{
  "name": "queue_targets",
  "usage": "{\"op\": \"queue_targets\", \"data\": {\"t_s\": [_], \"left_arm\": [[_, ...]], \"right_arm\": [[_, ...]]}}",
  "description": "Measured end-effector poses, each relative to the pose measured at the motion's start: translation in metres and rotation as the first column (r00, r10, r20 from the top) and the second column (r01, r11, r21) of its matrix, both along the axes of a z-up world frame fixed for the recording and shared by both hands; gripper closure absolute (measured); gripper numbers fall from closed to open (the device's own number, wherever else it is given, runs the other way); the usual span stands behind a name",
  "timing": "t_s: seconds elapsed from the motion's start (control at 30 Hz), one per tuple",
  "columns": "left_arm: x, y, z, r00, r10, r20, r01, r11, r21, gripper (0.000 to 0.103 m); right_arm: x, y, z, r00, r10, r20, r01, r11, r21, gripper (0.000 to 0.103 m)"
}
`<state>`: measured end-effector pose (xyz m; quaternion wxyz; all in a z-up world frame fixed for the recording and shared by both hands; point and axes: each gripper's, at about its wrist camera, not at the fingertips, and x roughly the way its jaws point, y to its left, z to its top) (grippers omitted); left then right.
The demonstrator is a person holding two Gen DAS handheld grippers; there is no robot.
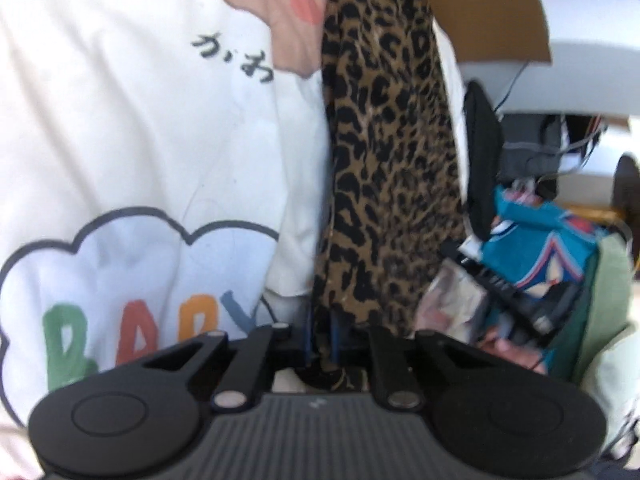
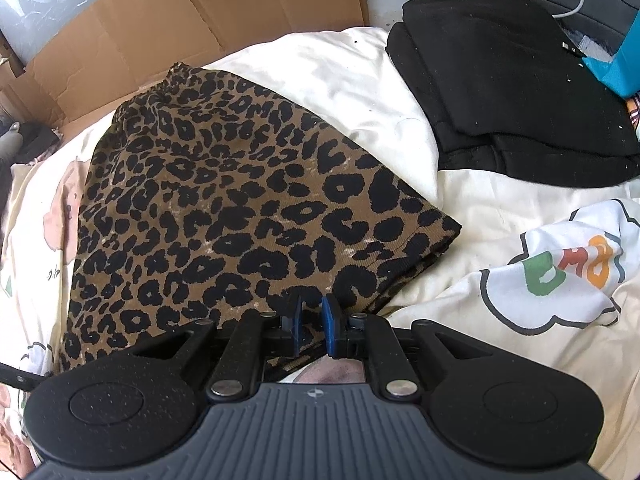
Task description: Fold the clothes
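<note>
Your left gripper [image 1: 320, 344] is pinching the near edge of the leopard-print garment [image 1: 384, 168], its blue pads nearly together with the fabric running between them. Your right gripper [image 2: 314, 324] is clamping the same leopard-print garment [image 2: 240, 208] at its near hem, jaws drawn in narrow on the cloth, one blue pad [image 2: 330, 316] showing clearly on the right side.

You are handling one leopard garment, and it is lying flattened on the cream bed cover [image 2: 352, 80], a folded corner pointing to the right in the right wrist view. One stack of black folded clothes [image 2: 512, 80] is sitting on the cover well apart from it, toward the upper right.

One flattened cardboard sheet [image 2: 168, 20] is leaning behind the bed. One teal object [image 2: 624, 64] is peeking in at the right edge beside the black stack.

The cover is carrying a cloud-shaped print [image 1: 132, 280] with coloured letters: in the left wrist view you are seeing "BABY" in green, red, orange and blue, partly hidden behind the gripper body. The same cloud print [image 2: 560, 272] is showing crumpled in the right wrist view. A few small black handwritten characters [image 1: 236, 60] are sitting above it, too blurred to read
</note>
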<state>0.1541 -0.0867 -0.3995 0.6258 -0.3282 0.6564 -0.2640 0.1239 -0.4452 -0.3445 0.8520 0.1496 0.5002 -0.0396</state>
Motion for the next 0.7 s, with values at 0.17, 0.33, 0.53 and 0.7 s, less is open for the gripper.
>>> {"op": "queue_targets", "data": {"t_s": [0.17, 0.33, 0.53, 0.7], "left_arm": [[-0.004, 0.005, 0.000, 0.999, 0.036, 0.001, -0.036, 0.999, 0.019, 0.064], [-0.008, 0.002, -0.016, 0.997, 0.069, -0.047, -0.071, 0.996, -0.049, 0.048], [-0.005, -0.007, -0.016, 1.000, 0.014, 0.003, -0.014, 0.999, -0.049, 0.062], [-0.007, -0.001, -0.010, 1.000, -0.014, 0.021, 0.015, 0.999, -0.049, 0.095]], "right_arm": [[0.000, 0.001, -0.001, 1.000, 0.009, 0.003, -0.009, 1.000, 0.005, 0.086], [-0.001, 0.001, -0.001, 1.000, 0.010, 0.004, -0.010, 1.000, 0.010, 0.086], [-0.002, 0.000, -0.002, 1.000, 0.014, 0.003, -0.014, 1.000, 0.013, 0.086], [-0.002, -0.002, -0.002, 1.000, 0.013, 0.005, -0.013, 1.000, 0.017, 0.086]]}}
